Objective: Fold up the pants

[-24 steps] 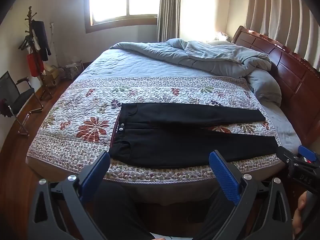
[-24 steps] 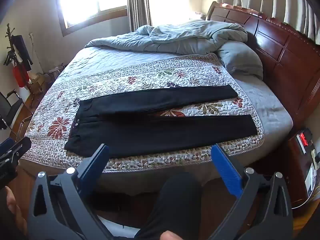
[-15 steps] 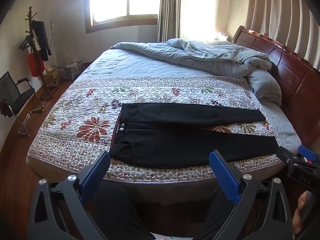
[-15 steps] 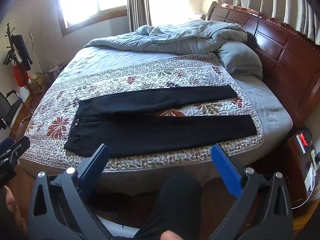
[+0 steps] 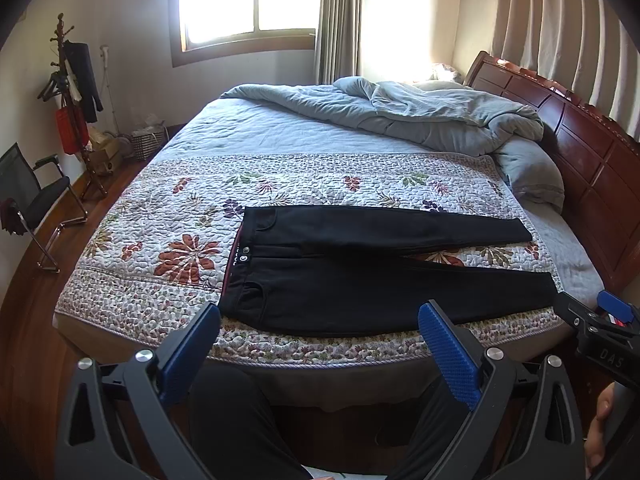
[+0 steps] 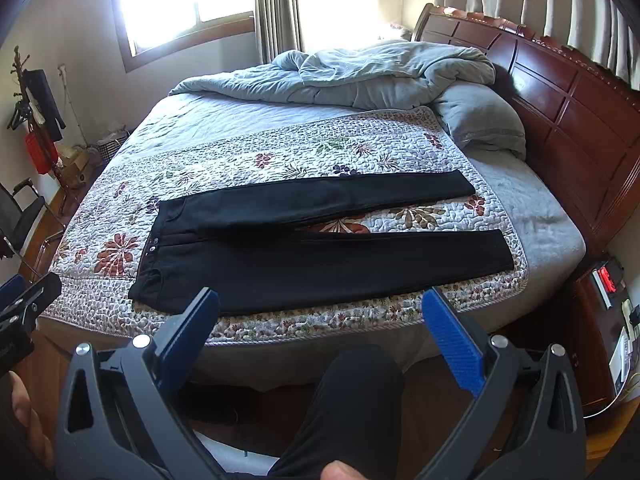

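Observation:
Black pants point(image 5: 360, 272) lie flat on the floral quilt point(image 5: 168, 256) near the bed's front edge, waistband to the left, both legs stretched right and slightly spread. They also show in the right wrist view point(image 6: 320, 252). My left gripper point(image 5: 320, 344) is open and empty, held short of the bed's front edge below the pants. My right gripper point(image 6: 320, 328) is open and empty, also in front of the bed edge. Its tip shows at the right of the left wrist view point(image 5: 600, 328).
A rumpled grey duvet point(image 5: 400, 116) and pillow point(image 5: 528, 172) lie at the back of the bed by the wooden headboard point(image 5: 592, 148). A chair point(image 5: 28, 200) and coat rack point(image 5: 72, 96) stand left. A nightstand point(image 6: 608, 320) is at right. The person's legs point(image 6: 344, 408) are below.

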